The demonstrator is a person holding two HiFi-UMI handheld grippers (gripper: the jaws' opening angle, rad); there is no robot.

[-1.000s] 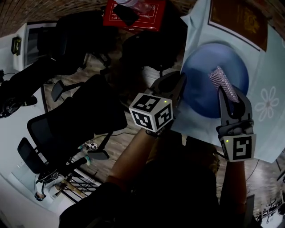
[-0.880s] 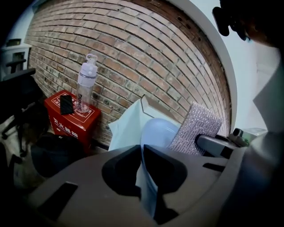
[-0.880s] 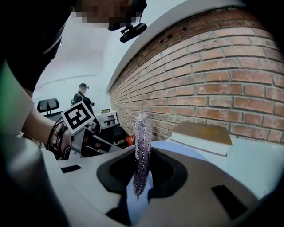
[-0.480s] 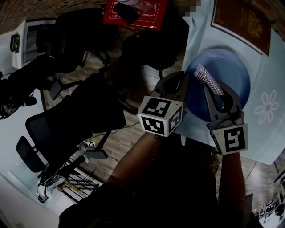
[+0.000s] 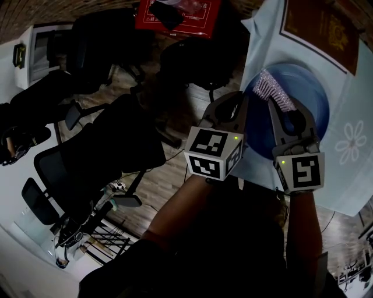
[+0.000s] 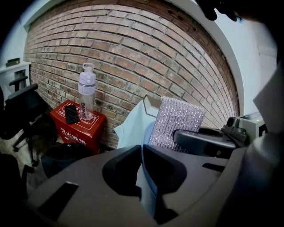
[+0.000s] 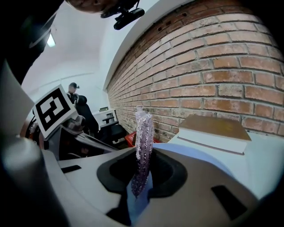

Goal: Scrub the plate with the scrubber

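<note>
A round blue plate (image 5: 309,96) lies on a pale blue cloth (image 5: 349,174). My left gripper (image 5: 240,105) is shut on the plate's left rim; in the left gripper view the rim (image 6: 150,186) runs edge-on between the jaws. My right gripper (image 5: 287,109) is shut on a glittery silver-pink scrubber (image 5: 271,92), which rests over the plate's left part, close to the left gripper. The right gripper view shows the scrubber (image 7: 143,146) edge-on between the jaws, with the plate (image 7: 199,153) beneath. From the left gripper view, the scrubber (image 6: 176,119) appears flat-on.
A brown book (image 5: 317,26) lies on the cloth beyond the plate. A red box (image 5: 178,14) carrying a clear bottle (image 6: 86,91) and a black phone stands by the brick wall. Black office chairs (image 5: 99,157) fill the floor to the left.
My right gripper has carried the scrubber leftward across the plate, then slightly farther away, toward the left rim. The left gripper keeps its hold on the rim.
</note>
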